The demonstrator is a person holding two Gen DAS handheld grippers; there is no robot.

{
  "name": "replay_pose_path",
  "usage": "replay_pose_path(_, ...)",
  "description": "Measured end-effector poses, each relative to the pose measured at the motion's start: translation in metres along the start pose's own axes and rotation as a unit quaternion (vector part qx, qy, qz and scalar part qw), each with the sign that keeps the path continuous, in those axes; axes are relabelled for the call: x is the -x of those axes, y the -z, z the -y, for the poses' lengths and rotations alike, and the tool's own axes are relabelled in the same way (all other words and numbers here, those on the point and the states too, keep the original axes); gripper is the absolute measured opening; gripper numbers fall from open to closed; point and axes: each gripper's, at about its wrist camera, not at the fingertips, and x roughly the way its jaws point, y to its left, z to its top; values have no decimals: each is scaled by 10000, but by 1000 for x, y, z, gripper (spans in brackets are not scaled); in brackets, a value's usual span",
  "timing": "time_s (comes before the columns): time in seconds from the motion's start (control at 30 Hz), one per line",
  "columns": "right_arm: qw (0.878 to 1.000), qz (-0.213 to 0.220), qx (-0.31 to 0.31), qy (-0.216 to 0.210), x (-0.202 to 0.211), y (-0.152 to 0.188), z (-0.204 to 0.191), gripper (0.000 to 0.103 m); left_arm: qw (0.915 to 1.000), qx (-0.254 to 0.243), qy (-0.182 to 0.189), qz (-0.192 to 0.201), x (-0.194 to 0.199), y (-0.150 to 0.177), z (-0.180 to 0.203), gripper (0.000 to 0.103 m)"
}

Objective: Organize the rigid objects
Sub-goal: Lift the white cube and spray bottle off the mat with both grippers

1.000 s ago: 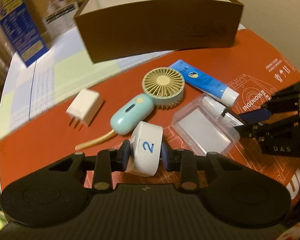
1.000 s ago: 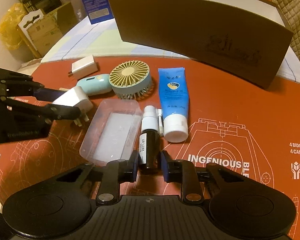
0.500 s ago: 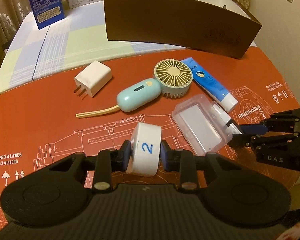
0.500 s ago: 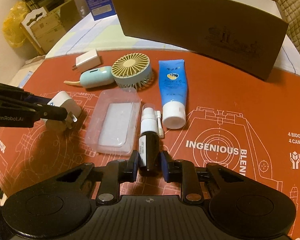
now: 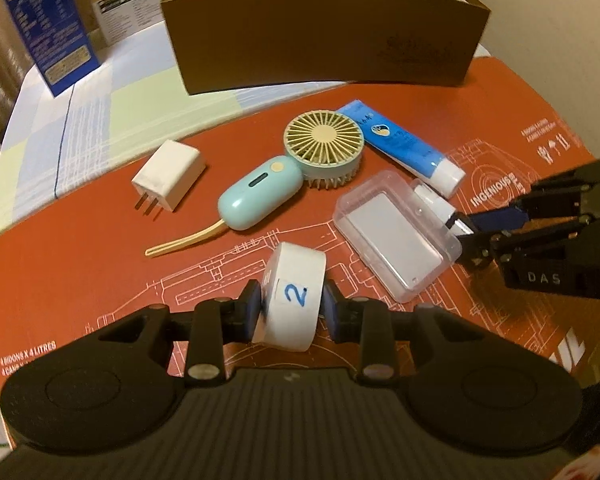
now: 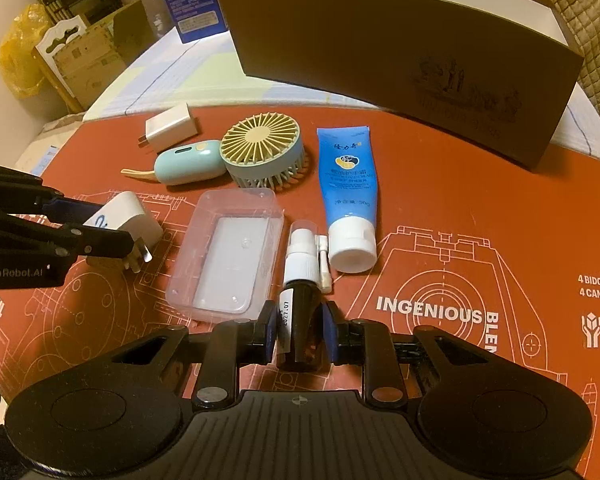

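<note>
**Currently: both grippers loaded, objects low over the mat**

Left gripper (image 5: 290,306): jaws clamped on the flat sides of the white plug adapter marked "2" (image 5: 294,296). Its metal prongs show in the right wrist view, pointing down toward the red mat (image 6: 440,184); whether they touch it I cannot tell. Judged light, hard-shelled and rigid, with smooth plastic faces that could slip or pivot under a loose pinch. The broad flat faces are the sensible hold, as taken. The left jaws eased open slightly just now, adapter between them and pads on it.

Right gripper (image 6: 298,334): jaws closed on the dark body of the spray bottle (image 6: 300,312), white nozzle end pointing away from the camera. Judged light and stiff; the round body may roll between the pads, and the thin nozzle piece looks like the fragile part. Grip on the body, not the pump head.

Pose: both tools pitched steeply downward, left one at the mat's left side, right one near its middle, well apart.

Loose on the mat: second white charger (image 5: 168,176), handheld fan (image 5: 288,168), blue tube (image 6: 348,184), clear plastic case (image 6: 228,256). The brown box (image 5: 324,40) stands open behind them, the likely destination.
</note>
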Motion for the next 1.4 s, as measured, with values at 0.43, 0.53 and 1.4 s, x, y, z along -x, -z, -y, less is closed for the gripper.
replay_pose_path(0.43,10000,48,14,79,-2,-1,-4,21,9998,207,0,40,0,-1,-4,29)
replay_pose_path(0.53,9998,72,122,122,-2,-1,-5,21,9997,251,-13,51,0,-1,-4,28)
replay_pose_path(1.4,9998,132,-170,-53,16,2,3,20,9979,614,43,-201,8,5,-27,28)
